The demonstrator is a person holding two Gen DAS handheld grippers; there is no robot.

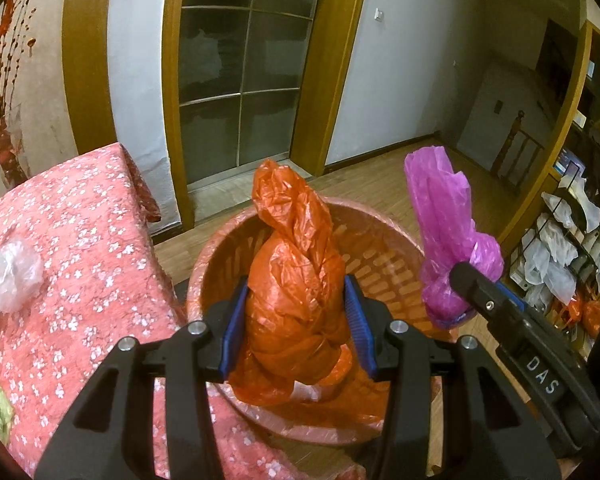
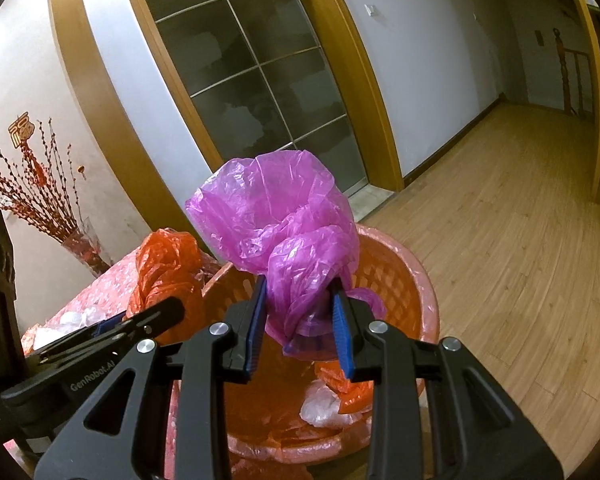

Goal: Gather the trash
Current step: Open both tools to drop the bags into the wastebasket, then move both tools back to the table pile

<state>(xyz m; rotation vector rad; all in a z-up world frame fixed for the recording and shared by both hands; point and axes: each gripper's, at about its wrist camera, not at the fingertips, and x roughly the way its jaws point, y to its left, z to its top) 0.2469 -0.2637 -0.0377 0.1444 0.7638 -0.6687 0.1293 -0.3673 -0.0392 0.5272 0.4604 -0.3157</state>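
My left gripper point(image 1: 296, 320) is shut on a crumpled orange plastic bag point(image 1: 296, 264) and holds it over the pink trash basket point(image 1: 384, 256). My right gripper point(image 2: 300, 316) is shut on a crumpled purple plastic bag point(image 2: 276, 216) above the same basket point(image 2: 404, 264). In the left wrist view the purple bag point(image 1: 440, 216) and right gripper point(image 1: 476, 284) are at the right of the basket. In the right wrist view the orange bag point(image 2: 168, 264) and left gripper point(image 2: 140, 320) are at the left. White and orange plastic point(image 2: 328, 400) lies in the basket's bottom.
A table with a pink flowered cloth point(image 1: 72, 248) stands left of the basket, with clear crumpled plastic point(image 1: 4, 280) on it. A glass door point(image 1: 240, 68) is behind. A shelf with clutter point(image 1: 572, 240) is at the right. Wooden floor point(image 2: 500, 240) extends right.
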